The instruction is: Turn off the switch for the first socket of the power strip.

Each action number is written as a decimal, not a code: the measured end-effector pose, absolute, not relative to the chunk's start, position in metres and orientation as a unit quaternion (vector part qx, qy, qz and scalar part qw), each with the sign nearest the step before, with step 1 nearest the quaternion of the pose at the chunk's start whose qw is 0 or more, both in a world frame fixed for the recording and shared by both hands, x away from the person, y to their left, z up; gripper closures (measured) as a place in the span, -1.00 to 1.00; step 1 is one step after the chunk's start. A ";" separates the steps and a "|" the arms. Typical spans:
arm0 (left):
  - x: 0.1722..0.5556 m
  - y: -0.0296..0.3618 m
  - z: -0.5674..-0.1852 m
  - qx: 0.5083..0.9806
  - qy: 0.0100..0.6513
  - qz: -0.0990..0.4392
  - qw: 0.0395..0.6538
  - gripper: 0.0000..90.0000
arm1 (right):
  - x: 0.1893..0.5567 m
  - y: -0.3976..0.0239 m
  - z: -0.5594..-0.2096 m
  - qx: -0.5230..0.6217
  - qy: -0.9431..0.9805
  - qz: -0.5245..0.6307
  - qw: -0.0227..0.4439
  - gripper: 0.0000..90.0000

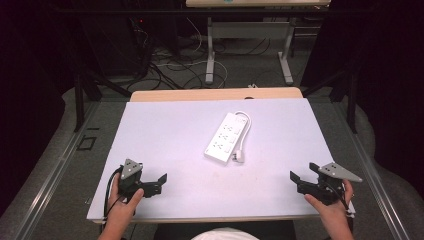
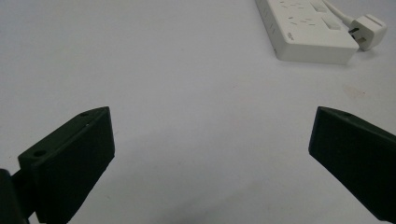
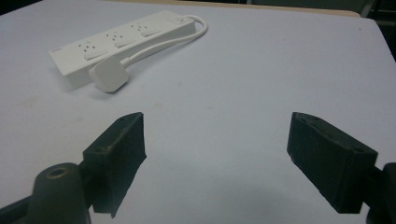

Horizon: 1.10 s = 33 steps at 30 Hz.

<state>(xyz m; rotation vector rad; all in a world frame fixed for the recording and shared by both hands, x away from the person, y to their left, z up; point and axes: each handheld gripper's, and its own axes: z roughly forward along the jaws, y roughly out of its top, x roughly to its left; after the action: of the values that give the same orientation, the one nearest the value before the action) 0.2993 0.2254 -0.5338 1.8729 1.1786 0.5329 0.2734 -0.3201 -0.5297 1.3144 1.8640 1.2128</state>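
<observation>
A white power strip (image 1: 225, 137) lies at the middle of the white table top (image 1: 170, 130), its short cable looped round and its white plug (image 1: 238, 158) resting beside its near end. My left gripper (image 1: 161, 181) rests at the front left, held by a hand, jaws open and empty; its own view has the power strip (image 2: 308, 28) and plug (image 2: 369, 30) far off at the top right. At the front right, my right gripper (image 1: 300, 173) is open too, nothing between its jaws; the strip (image 3: 121, 42) and plug (image 3: 109, 76) lie ahead to its left.
The wooden table edge (image 1: 215, 94) shows behind the white top. Beyond it stand a second table's legs (image 1: 210, 55) and cables on the floor (image 1: 170, 65). Metal rails (image 1: 55, 165) run along both sides of the table.
</observation>
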 end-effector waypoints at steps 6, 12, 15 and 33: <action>0.297 0.226 -0.535 0.746 0.473 0.212 0.418 -1.00 | 0.275 -0.318 -0.530 0.491 0.691 0.454 0.276 -0.54; 0.296 0.228 -0.535 0.744 0.474 0.209 0.421 -1.00 | 0.277 -0.317 -0.530 0.485 0.698 0.450 0.274 -0.53; 0.296 0.228 -0.535 0.745 0.475 0.206 0.421 -1.00 | 0.280 -0.315 -0.530 0.481 0.707 0.445 0.267 -0.52; 0.295 0.231 -0.537 0.738 0.489 0.210 0.415 -0.99 | 0.297 -0.297 -0.515 0.440 0.761 0.415 0.234 -0.42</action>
<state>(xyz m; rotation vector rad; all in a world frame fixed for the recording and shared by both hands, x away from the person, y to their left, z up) 0.2951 0.2310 -0.5367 1.8548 1.2279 0.5271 0.2975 -0.2973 -0.5151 1.2067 2.0901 1.1396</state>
